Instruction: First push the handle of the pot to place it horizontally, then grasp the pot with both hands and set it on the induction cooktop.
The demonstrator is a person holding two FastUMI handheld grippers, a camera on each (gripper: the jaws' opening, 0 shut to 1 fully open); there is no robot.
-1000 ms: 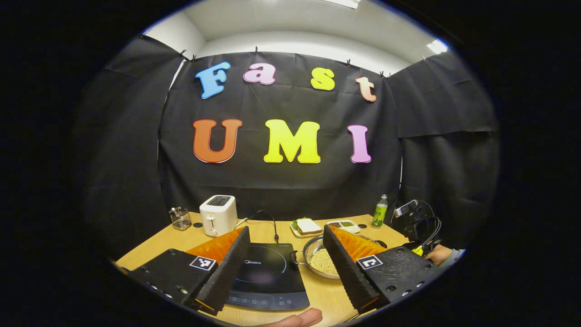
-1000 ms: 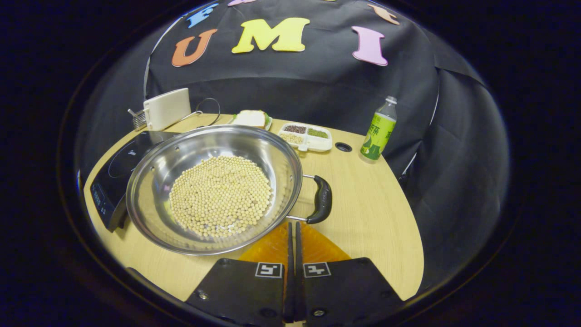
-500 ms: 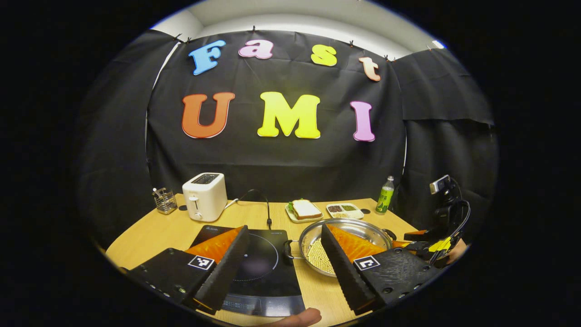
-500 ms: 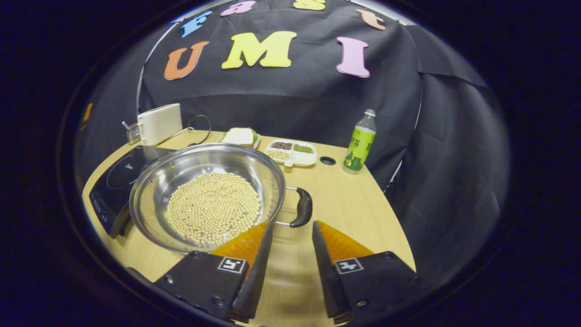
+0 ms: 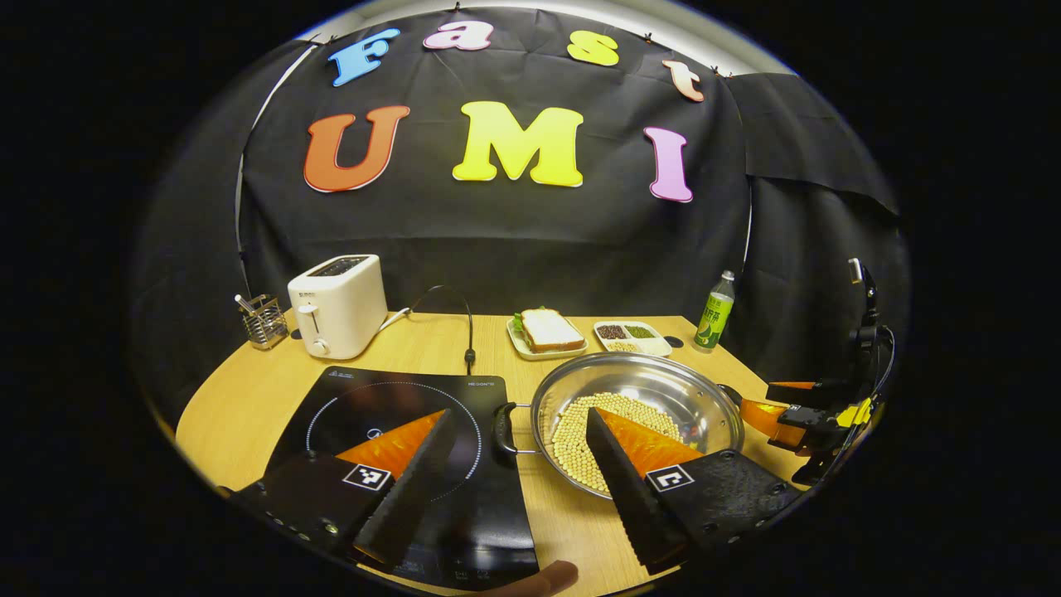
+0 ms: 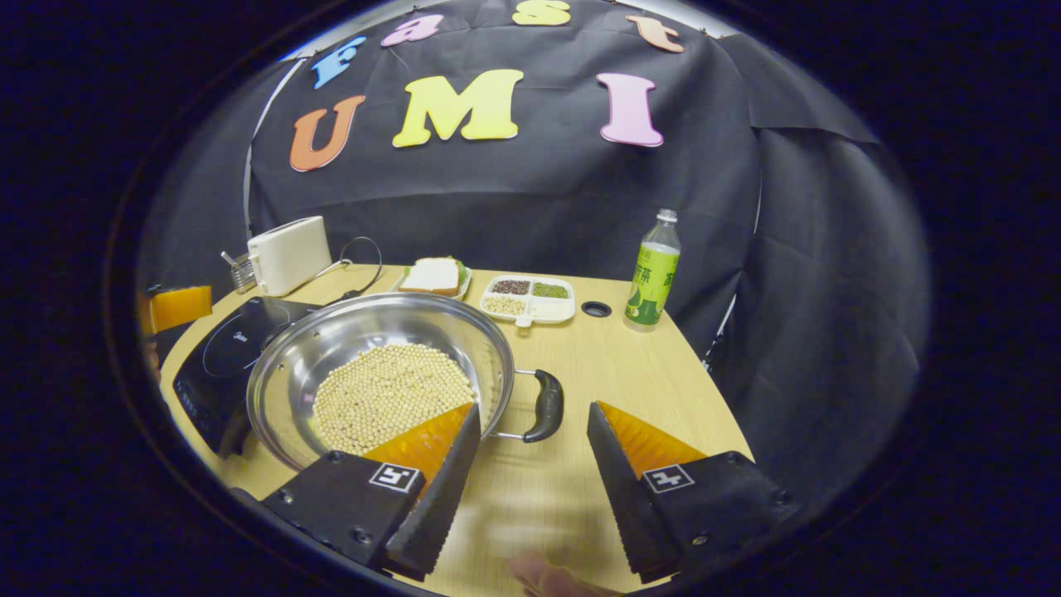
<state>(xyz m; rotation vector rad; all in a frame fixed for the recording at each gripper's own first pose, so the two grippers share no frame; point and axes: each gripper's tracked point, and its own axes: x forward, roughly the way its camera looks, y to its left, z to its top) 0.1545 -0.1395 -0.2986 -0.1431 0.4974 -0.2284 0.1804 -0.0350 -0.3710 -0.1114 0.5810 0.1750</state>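
- Left gripper view: the left gripper hovers above the table with its jaws spread wide and nothing between them; one finger lies over the cooktop, the other over the pot.
- The pot, holding pale beans, sits on the table just right of the cooktop, its left handle at the cooktop's edge.
- The right gripper shows beyond the pot's far right side.
- Right gripper view: the right gripper is open and empty, its fingers set either side of the pot's right handle but short of it, not touching.
- Behind stand a toaster, a utensil holder, a sandwich on a plate, a compartment tray and a green bottle.
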